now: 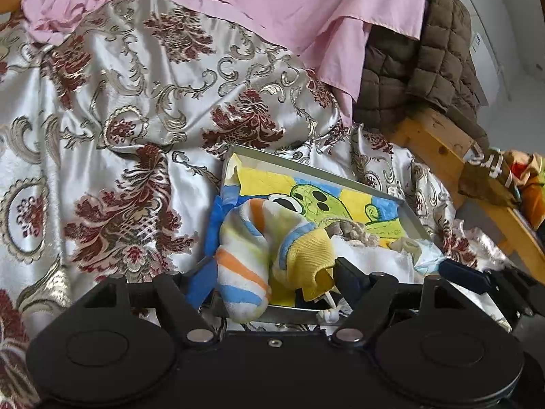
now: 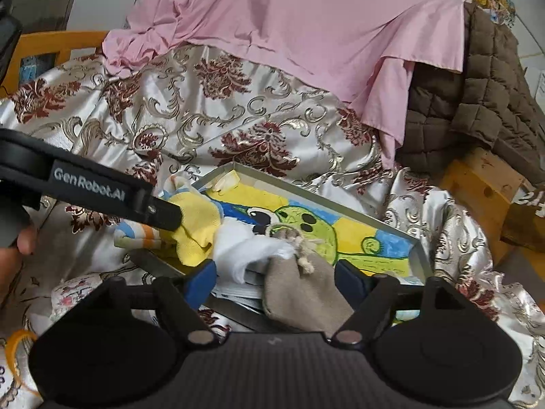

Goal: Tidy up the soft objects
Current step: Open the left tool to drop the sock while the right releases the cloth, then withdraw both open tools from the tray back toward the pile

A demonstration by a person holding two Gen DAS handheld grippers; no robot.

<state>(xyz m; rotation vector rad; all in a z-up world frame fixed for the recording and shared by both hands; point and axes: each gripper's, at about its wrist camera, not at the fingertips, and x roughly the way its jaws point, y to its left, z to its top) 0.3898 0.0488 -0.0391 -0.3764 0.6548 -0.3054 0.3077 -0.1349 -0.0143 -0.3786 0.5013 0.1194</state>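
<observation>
A striped sock (image 1: 248,266) with a yellow cuff (image 1: 306,255) lies over the near left corner of a grey tray (image 1: 306,167) with a cartoon drawing on its floor. My left gripper (image 1: 272,272) is open with the sock between its fingers; in the right wrist view its finger (image 2: 163,214) touches the yellow cuff (image 2: 199,225). My right gripper (image 2: 276,272) is open over a grey-brown drawstring pouch (image 2: 303,293) and a white cloth (image 2: 248,248) on the tray (image 2: 419,255).
The tray rests on a silver and red floral bedspread (image 1: 136,102). A pink sheet (image 1: 272,0) and a brown quilted jacket (image 1: 425,68) lie behind. A wooden bed frame (image 1: 439,139) runs along the right.
</observation>
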